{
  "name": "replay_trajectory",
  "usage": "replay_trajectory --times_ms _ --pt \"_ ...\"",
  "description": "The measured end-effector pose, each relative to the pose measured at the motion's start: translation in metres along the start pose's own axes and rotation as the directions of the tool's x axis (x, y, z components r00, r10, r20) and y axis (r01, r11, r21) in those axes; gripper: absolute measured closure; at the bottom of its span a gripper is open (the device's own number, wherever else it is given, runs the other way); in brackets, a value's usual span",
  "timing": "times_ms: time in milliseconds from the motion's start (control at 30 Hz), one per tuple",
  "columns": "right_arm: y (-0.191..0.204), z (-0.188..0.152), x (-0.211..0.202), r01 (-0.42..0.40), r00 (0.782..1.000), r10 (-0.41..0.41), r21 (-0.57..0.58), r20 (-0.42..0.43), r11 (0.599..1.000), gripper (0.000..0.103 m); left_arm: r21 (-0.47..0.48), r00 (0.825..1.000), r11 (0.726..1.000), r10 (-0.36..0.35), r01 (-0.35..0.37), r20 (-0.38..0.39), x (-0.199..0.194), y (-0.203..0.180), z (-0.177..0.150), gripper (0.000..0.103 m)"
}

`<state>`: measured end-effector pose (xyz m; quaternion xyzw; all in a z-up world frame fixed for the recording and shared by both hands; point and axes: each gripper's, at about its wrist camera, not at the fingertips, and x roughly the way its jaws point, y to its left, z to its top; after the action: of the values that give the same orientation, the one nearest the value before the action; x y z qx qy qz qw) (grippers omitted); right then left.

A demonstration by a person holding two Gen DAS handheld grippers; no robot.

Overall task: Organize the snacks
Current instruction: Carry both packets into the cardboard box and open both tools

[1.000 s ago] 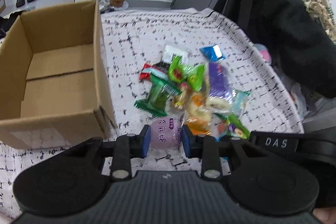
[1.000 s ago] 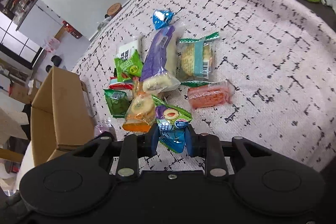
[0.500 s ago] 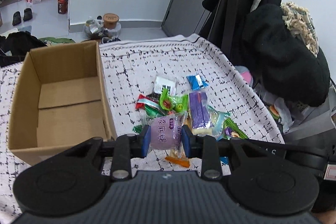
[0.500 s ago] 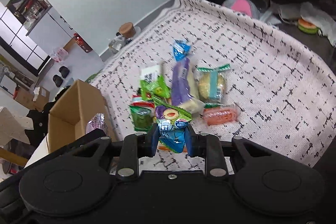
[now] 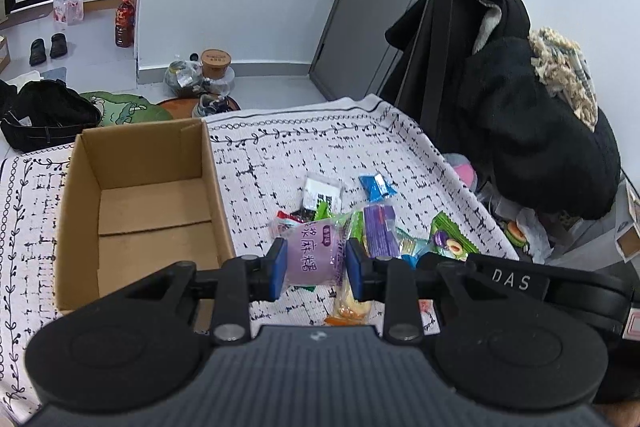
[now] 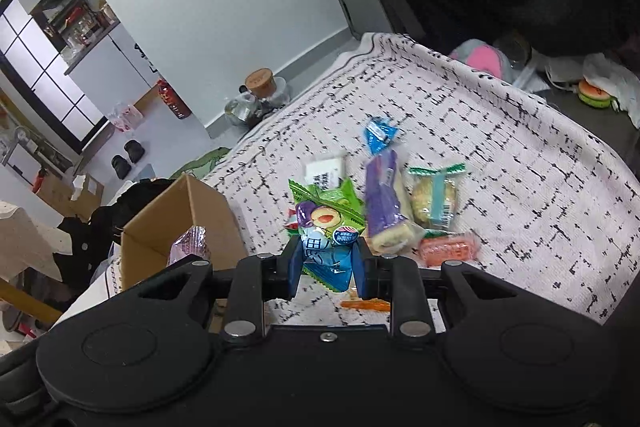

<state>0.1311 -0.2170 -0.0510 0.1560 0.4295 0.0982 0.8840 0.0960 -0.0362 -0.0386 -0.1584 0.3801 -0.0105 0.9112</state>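
- Left wrist view: left gripper (image 5: pixel 314 269) pinching a purple mochi packet (image 5: pixel 316 255) between blue pads, packet clear of the cloth
- Right wrist view: right gripper (image 6: pixel 326 269) clamped on a green-blue fruit snack packet (image 6: pixel 326 227), pinched at its lower end, top flopping forward
- Cardboard box (image 5: pixel 80 187) open and empty, sitting on the patterned tablecloth (image 5: pixel 280 155) to the left of the snack pile
- Left on the cloth: white packet (image 5: pixel 322 191), small blue packet (image 5: pixel 376 185), long purple packet (image 6: pixel 382 195), round cake in clear wrap (image 6: pixel 434 199), orange-red bar (image 6: pixel 448 247)
- Step in hand, by judgement: carry both packets over to the box and drop them in
- Keep both grips closed until each packet is well inside the box rim, not above the near wall
- Clear the right-hand box wall with the hanging packet, since soft wrap can snag on the edge
- Take the left packet in first, as it is closer to the box; bring the right one in after to avoid grippers colliding
- Release low so packets land flat on the box floor
- Risk: fruit packet held by a thin edge, could slip on a fast swing
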Motion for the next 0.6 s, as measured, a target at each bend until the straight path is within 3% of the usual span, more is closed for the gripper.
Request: replay_trajectory --times_ms 600 --pt "0.048 -0.004 0.017 -0.046 0.999 0.046 -0.054 -0.005 0.997 0.077 -0.076 0.998 0.995 0.059 -0.058 0.016 -0.008 0.056 0.015 0.073"
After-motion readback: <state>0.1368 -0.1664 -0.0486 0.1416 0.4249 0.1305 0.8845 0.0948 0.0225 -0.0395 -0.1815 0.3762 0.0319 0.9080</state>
